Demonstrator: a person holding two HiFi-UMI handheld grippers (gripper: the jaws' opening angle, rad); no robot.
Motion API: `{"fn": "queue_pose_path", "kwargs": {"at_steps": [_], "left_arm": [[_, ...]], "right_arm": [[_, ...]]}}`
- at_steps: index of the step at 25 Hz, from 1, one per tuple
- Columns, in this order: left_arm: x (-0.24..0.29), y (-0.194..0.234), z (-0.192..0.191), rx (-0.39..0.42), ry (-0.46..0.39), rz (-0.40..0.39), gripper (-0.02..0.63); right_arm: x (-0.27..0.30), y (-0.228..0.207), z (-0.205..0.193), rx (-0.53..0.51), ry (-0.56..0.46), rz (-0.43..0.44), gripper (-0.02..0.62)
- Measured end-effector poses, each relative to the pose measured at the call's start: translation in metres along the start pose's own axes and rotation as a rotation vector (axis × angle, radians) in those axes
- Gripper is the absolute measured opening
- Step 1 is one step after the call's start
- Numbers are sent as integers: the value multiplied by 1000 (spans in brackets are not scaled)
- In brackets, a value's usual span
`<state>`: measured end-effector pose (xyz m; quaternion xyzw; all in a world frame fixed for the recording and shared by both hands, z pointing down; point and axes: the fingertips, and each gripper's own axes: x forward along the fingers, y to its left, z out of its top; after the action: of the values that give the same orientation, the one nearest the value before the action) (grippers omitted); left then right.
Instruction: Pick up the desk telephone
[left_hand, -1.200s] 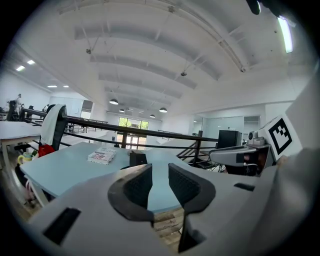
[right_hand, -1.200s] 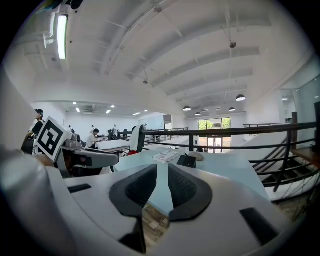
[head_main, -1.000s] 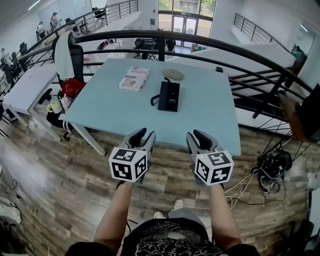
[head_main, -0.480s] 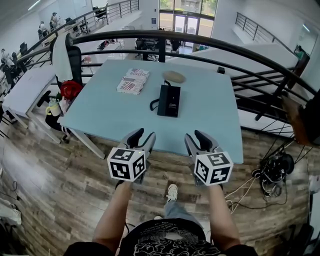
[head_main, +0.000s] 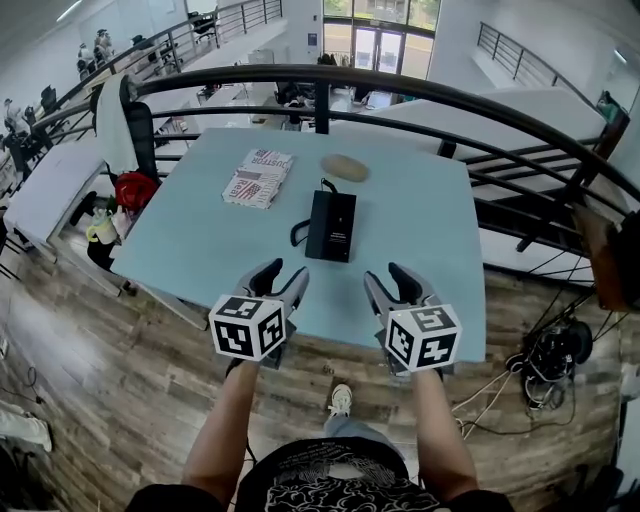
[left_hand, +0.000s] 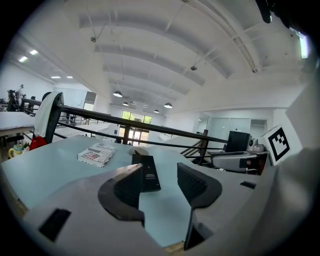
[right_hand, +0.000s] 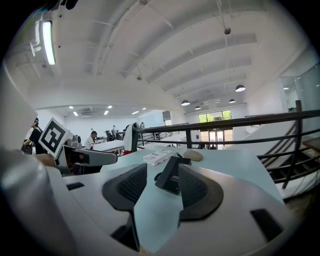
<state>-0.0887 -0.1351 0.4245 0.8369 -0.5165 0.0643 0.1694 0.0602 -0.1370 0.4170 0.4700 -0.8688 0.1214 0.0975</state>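
The black desk telephone (head_main: 331, 226) lies flat in the middle of the pale blue table (head_main: 420, 250), its cord curling off its left side. It also shows ahead in the left gripper view (left_hand: 148, 172) and in the right gripper view (right_hand: 171, 176). My left gripper (head_main: 282, 283) hovers over the table's near edge, short of the phone and to its left. My right gripper (head_main: 393, 281) hovers beside it, to the phone's right. Both sets of jaws are opening with nothing between them.
A stack of printed paper (head_main: 257, 178) lies on the table's far left and a tan oval object (head_main: 344, 167) lies behind the phone. A black railing (head_main: 330, 75) curves behind the table. Cables (head_main: 545, 350) lie on the wooden floor at the right.
Both grippers have moved forward over the table's near edge toward the phone, and their jaws have spread wider.
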Motion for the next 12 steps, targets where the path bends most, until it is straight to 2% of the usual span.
{"fn": "queue_pose_path", "kwargs": {"at_steps": [12], "left_arm": [[86, 26, 20, -36, 31, 39, 222]], "right_arm": [[65, -66, 9, 33, 50, 50, 212]]}}
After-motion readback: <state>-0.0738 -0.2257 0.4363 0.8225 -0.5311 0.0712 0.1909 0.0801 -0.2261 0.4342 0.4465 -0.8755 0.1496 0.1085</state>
